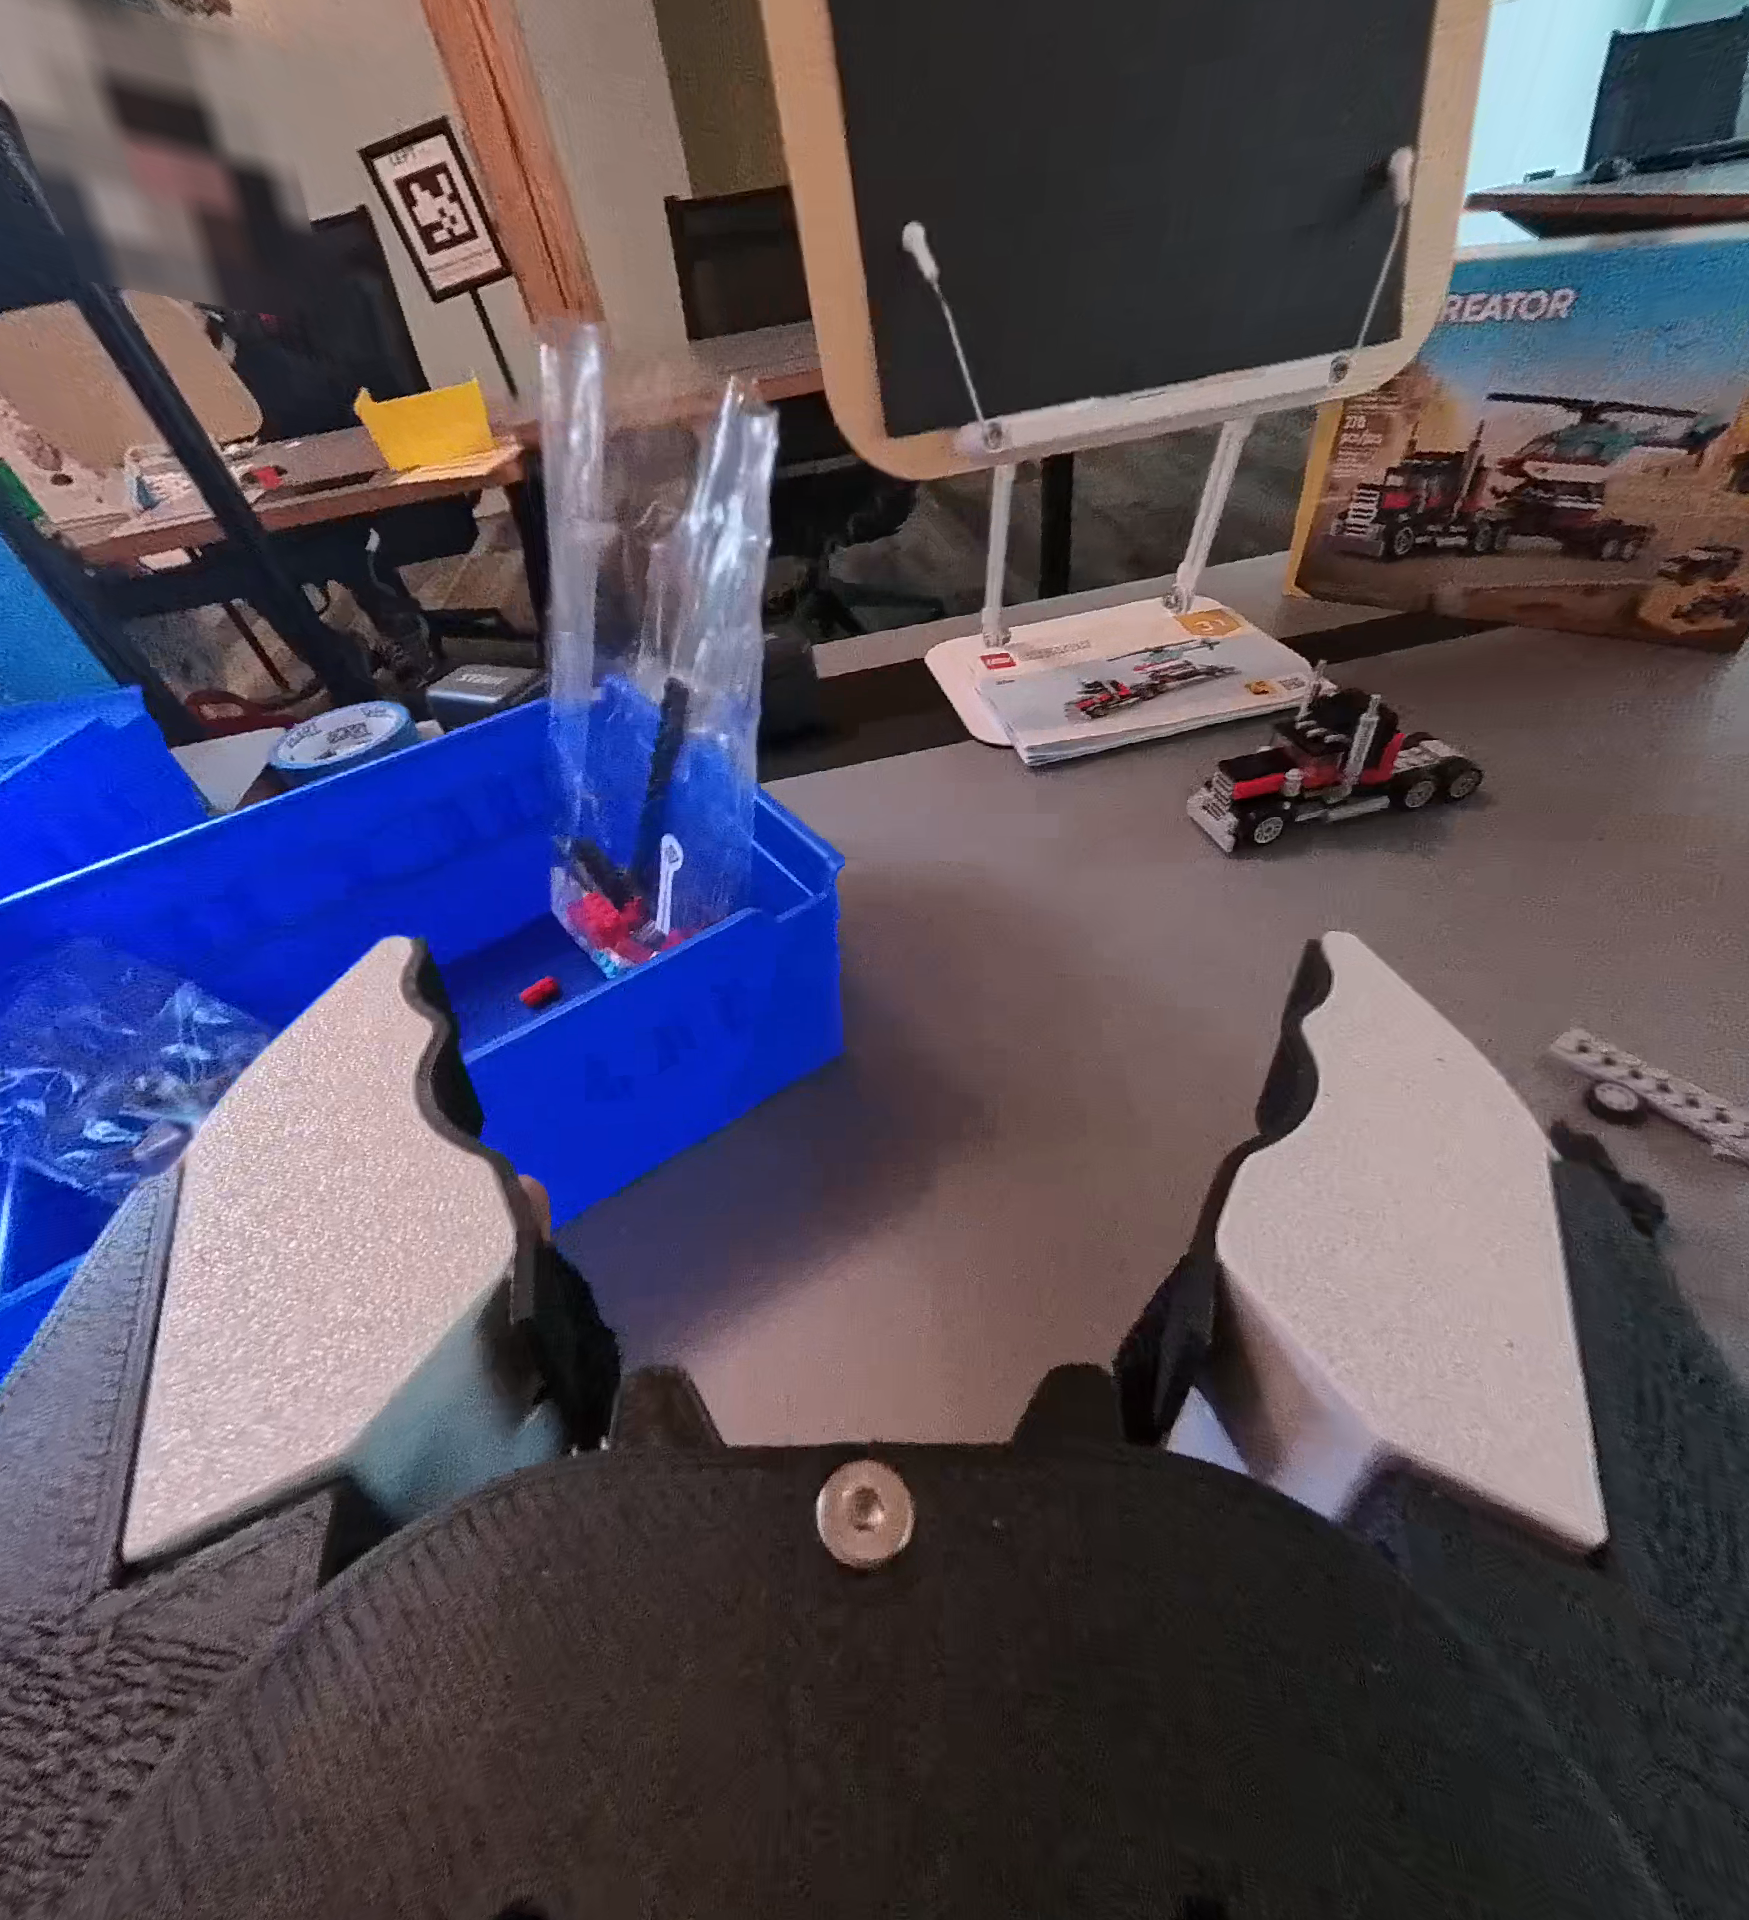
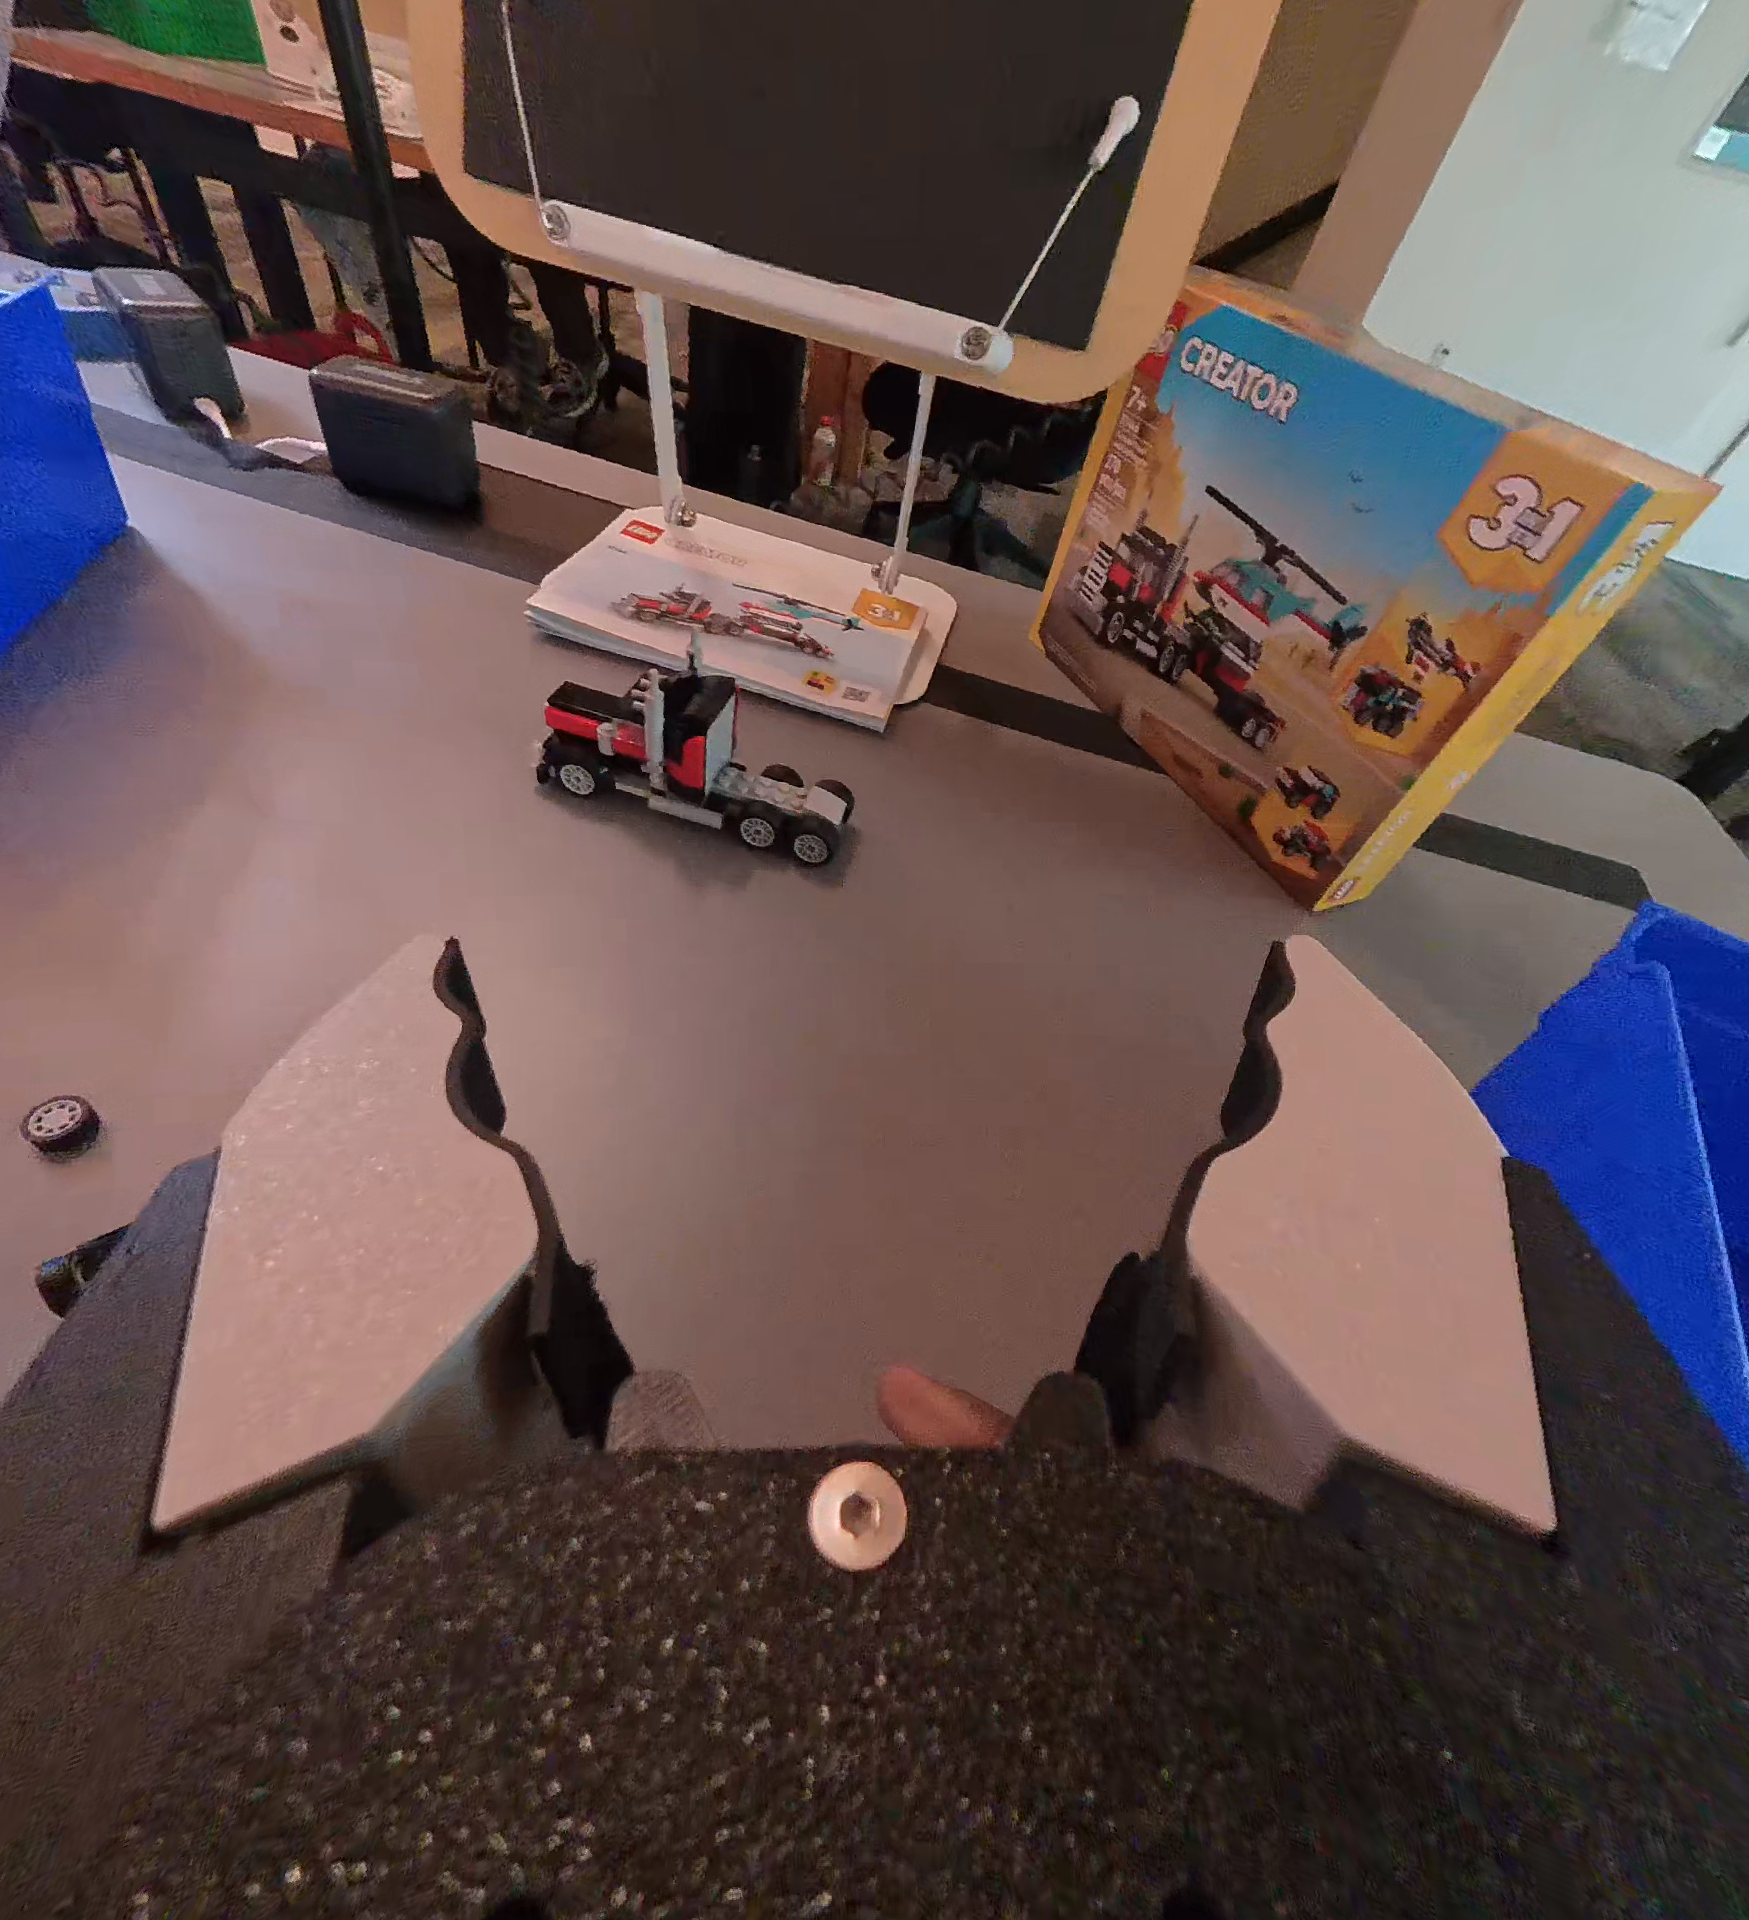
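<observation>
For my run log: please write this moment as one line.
left gripper jaws open, by blue bin | right gripper jaws open, behind toy truck

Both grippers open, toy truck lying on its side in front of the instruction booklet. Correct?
Not quite: the toy truck stands upright on its wheels, as the right wrist view shows. The rest holds: it sits in front of the instruction booklet, and the left gripper and right gripper are open.
</observation>
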Tool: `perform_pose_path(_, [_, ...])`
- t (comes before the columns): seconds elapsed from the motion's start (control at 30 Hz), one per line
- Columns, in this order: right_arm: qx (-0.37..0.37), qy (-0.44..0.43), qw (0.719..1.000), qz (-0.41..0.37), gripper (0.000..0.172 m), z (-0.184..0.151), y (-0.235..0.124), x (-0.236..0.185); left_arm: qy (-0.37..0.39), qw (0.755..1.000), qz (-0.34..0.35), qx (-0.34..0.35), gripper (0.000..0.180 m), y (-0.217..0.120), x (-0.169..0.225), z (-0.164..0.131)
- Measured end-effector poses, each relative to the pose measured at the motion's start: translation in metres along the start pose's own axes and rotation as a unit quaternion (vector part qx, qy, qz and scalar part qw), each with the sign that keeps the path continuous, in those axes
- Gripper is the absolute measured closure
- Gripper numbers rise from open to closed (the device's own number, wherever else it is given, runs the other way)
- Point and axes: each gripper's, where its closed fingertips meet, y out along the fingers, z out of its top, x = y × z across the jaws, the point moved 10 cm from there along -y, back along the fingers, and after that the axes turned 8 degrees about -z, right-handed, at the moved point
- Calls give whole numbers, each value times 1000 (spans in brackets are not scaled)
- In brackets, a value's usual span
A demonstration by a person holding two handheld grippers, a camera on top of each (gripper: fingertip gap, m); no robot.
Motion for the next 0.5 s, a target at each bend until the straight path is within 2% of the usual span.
perform_pose_path(0.27, [1, 28, 999, -37, 42, -9, -22, 39, -29, 999, 30, -16, 35, -20, -22, -18])
perform_pose_path(0.5, [38, 69, 997, -5, 66, -10, -39, 53, -26, 998, 43, -36, 35, -21, -22, -25])
